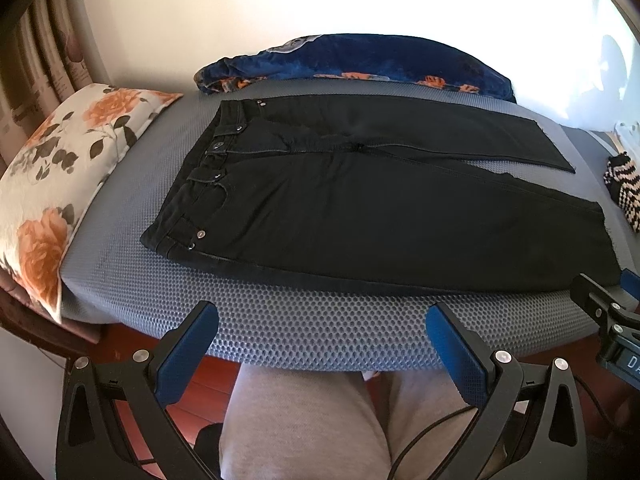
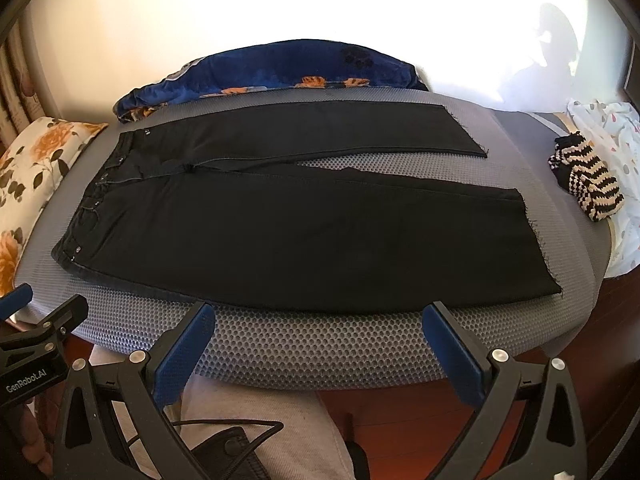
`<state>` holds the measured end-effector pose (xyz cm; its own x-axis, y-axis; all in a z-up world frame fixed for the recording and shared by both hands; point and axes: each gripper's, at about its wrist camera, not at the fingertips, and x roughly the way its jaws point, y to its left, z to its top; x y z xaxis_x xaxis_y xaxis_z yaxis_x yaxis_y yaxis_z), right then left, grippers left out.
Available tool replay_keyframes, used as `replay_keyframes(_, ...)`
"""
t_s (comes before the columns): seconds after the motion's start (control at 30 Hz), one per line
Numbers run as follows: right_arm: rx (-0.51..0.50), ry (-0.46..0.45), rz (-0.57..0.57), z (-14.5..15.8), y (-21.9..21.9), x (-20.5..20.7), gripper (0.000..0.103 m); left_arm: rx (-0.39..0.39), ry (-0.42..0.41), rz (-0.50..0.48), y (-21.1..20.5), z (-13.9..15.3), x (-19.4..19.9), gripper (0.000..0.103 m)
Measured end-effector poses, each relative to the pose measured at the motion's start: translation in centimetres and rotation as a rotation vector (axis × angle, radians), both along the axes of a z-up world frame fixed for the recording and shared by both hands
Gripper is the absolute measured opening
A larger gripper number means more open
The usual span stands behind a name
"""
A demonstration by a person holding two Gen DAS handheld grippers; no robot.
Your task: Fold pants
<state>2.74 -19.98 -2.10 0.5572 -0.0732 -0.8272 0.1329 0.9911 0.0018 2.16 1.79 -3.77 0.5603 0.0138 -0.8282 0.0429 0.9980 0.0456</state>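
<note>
Left wrist view: pants [image 1: 360, 208] flat on mat [image 1: 304, 332], unfolded (every fold left); left gripper [image 1: 322, 334] and right gripper [image 2: 318, 332] spread wide, empty.

Black pants [image 1: 360, 208] flat on mattress [image 1: 280, 328]; hand-held gripper [image 1: 320, 316] agape.

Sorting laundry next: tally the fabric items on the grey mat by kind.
Black pants: 1
Blue floral blanket: 1
Floral pillow: 1
Striped knit item: 1
White patterned cloth, partly on the mat's right edge: 1
Total: 5
</note>
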Motion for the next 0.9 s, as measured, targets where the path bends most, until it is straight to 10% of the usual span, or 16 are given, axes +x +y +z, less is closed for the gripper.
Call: replay_keyframes(0.9, 0.065, 0.010, 0.009, 0.4, -0.7, 4.2, 0.103, -0.087, -0.037, 0.053, 4.3, 2.0, 5.9, 0.103)
